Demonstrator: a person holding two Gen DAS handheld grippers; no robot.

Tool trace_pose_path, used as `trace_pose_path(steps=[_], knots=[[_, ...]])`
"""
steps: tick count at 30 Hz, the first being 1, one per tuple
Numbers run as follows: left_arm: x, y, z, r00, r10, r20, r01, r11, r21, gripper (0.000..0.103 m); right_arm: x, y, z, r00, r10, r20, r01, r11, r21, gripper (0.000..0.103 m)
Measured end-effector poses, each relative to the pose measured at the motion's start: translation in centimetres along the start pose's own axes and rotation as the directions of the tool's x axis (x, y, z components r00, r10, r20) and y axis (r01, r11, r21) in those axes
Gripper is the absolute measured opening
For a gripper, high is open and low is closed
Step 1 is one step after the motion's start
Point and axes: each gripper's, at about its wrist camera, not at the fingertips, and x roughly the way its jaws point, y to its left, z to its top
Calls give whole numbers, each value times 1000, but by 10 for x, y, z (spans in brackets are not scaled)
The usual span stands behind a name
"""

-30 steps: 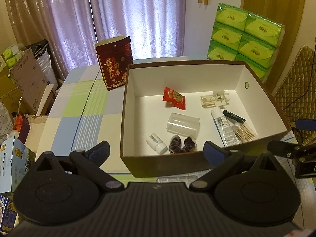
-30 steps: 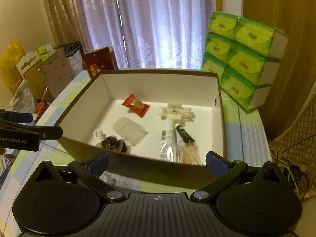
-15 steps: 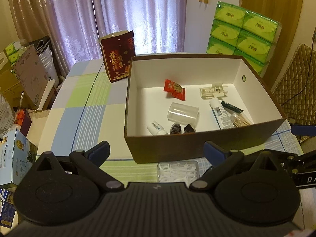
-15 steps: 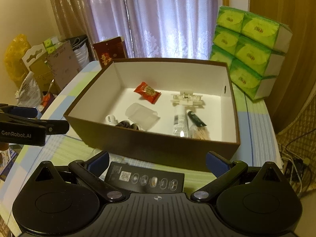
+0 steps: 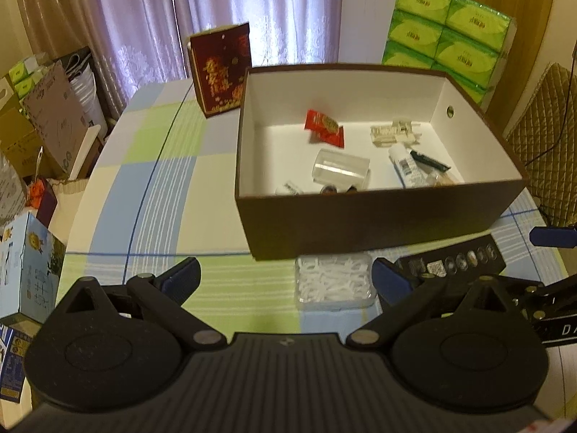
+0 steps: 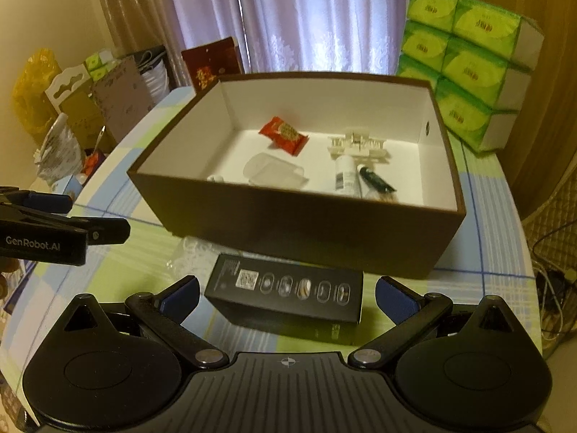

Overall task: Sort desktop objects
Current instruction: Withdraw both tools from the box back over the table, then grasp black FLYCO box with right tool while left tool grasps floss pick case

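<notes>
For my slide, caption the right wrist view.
Open right gripper poised over a black carton lying before the brown sorting box.

Each hand-held gripper, the left hand-held gripper [image 5: 285,276] and the right hand-held gripper [image 6: 286,294], is matte black, with a ribbed central body, two round side discs, silver pivot screws, angled link arms ending in dark blue finger pads [image 5: 180,274], and white "GenRobot.AI" lettering on the left one's side.

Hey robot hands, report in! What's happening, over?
Left gripper open, empty. Right gripper open, over black box. Clear floss-pick case also outside brown box. Nothing blocking.
</notes>
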Motion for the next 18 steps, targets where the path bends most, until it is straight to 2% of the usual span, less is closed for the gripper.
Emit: trace_pose_path(steps=[4,7,10,14,18], knots=[[6,4,-7,1000,2,-21,-2,1000,-9,100,6,-3,-8,1000,7,-12,-7,1000,-7,101],[10,7,-10,999,1,-33,-2,1000,-13,100,10,-5,-14,999,42,-4,-42,998,-46,101],[12,11,-12,999,4,-38,-4,1000,-13,100,16,-6,-21,998,55,-1,-55,986,-159,101],[17,15,-15,999,4,-48,-5,1000,-20,100,23,-7,-28,997,75,6,-70,946,-318,101],[23,20,-18,998,7,-65,-9,1000,-28,100,33,-12,-29,995,102,17,-87,907,-411,101]])
